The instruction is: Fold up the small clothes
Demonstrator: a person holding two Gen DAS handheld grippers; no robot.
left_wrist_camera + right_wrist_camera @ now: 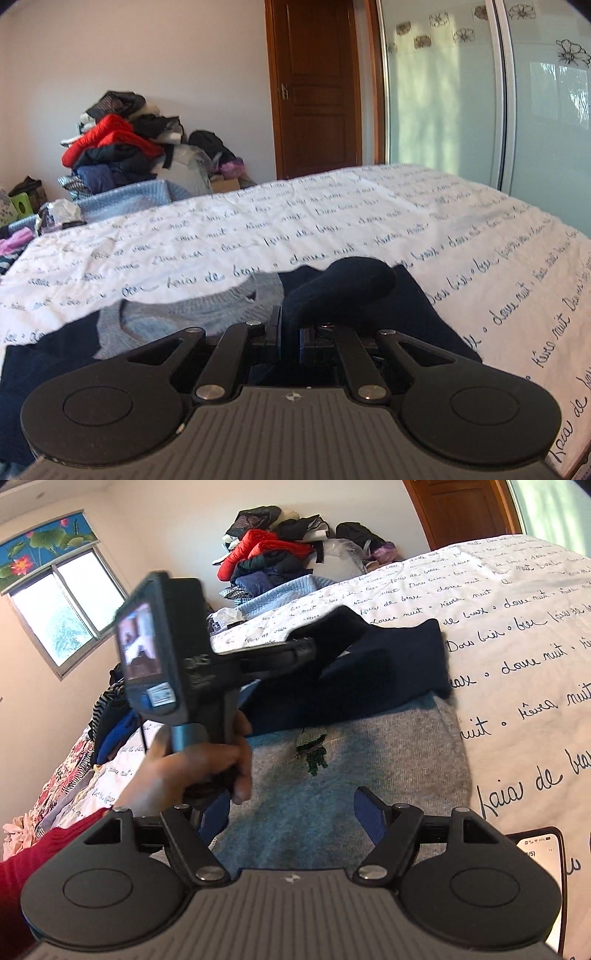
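In the left wrist view, the left claw (290,334) was closed tight on a bunched fold of the dark navy sleeve (343,284), which rose in a rounded hump just past the fingertips. The sleeve belonged to a grey knitted sweater with navy sleeves (192,314) lying flat on the bed covered by a white quilt printed with handwritten script (332,221). Beyond the bed's far edge stood a heap of mixed clothes topped by a red jacket (110,140), near a brown wooden door (314,85).

In the right wrist view, the right claw (291,821) hung wide open above the sweater's grey body (332,775), its blue-padded fingers (369,818) gripping nothing. A small green embroidered emblem (314,751) showed on the grey knit. Ahead, the person's left hand (199,771) held the other gripper, blurred, with the navy sleeve (351,664) pinched and drawn across the sweater's upper part. A phone (539,853) lay on the quilt at the right.
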